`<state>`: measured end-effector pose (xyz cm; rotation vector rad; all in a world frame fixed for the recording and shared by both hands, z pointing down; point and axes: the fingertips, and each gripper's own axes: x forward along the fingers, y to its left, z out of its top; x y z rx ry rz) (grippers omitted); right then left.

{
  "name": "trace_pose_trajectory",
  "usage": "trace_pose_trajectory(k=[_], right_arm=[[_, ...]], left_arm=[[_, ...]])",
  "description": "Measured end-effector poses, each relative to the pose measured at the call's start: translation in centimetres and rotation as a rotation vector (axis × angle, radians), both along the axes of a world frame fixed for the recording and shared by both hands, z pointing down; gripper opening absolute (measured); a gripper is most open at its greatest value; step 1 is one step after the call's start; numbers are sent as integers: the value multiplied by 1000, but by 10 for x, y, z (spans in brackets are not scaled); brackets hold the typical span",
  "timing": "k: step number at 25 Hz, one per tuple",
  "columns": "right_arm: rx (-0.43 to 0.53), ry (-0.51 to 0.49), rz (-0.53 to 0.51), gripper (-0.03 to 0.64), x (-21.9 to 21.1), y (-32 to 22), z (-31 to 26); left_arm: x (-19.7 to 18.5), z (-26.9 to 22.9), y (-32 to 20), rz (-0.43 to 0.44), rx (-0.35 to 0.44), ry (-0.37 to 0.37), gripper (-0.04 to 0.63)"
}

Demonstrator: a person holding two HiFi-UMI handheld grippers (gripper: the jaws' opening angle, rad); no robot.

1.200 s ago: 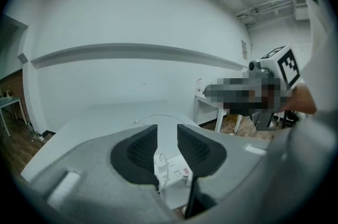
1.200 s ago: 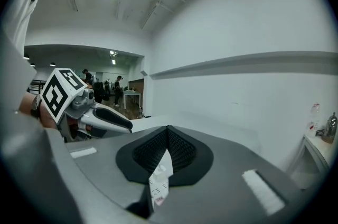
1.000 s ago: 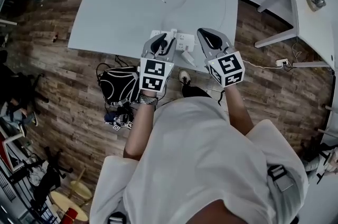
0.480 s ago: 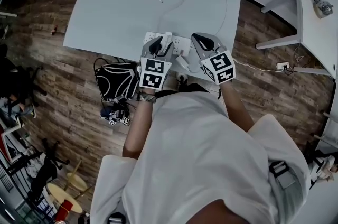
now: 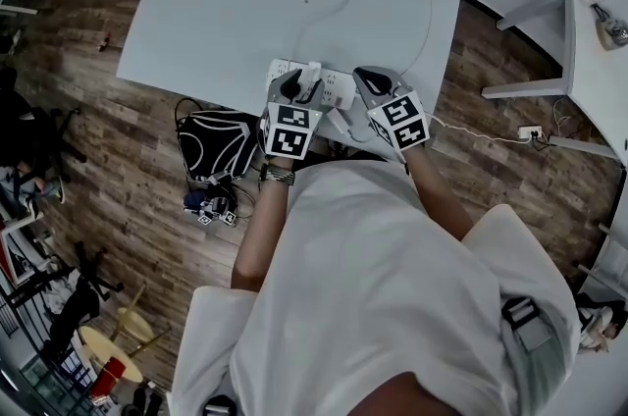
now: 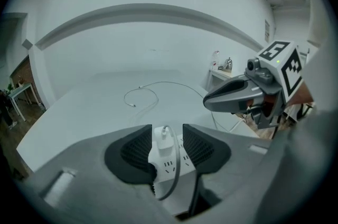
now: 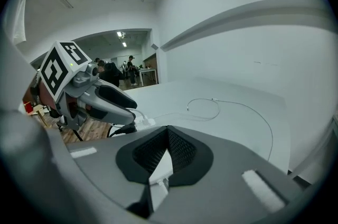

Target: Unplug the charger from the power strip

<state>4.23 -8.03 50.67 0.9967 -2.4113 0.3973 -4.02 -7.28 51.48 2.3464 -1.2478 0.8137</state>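
White desk [image 5: 226, 12], near edge: power strip [image 5: 339, 87] w/ charger [image 6: 161, 145] plugged in. Both grippers lower vs. earlier. Left gripper [image 6: 167, 129] jaws just widened, straddling charger, no clamp. Right gripper [image 7: 168, 131] closed, empty.

Item: large white table [image 5: 216, 2] on wood-plank floor [image 5: 118, 198]. Black bag [image 5: 218, 147] on the floor at the table's near edge. Smaller white table [image 5: 594, 71] at right.

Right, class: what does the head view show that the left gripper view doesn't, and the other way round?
Head view only: the black bag on the floor, the marker cube on the left gripper. Left gripper view only: the gaps between its fingers, which have just been opening, and the charger between them. Shared: power strip, cable, table, right gripper.
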Motion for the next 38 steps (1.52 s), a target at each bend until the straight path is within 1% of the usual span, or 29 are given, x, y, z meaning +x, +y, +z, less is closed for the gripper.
trace_pose_trajectory(k=[7,13,25,32,35,38], right_arm=[[-83,7,-43,2,-9,7,34],[-138,15,-49,2,-10,5,54],[-198,37,-113,2,-29,1,83],[-238,37,-115,2,-32,2,95],[-240,30,-110,2,-32,1,95],[-254,11,-98,2,-32,1,95]], left_arm=[[-1,19,1,-22,-45,-15,186],[0,40,-1,-41,-103,-31,186],[1,58,-10,-64,-127,-70,186],[2,59,-13,-53,-127,-53,186],[3,62,-15,-42,-135,-76,184],[5,68,-15,-27,-147,-131,184]])
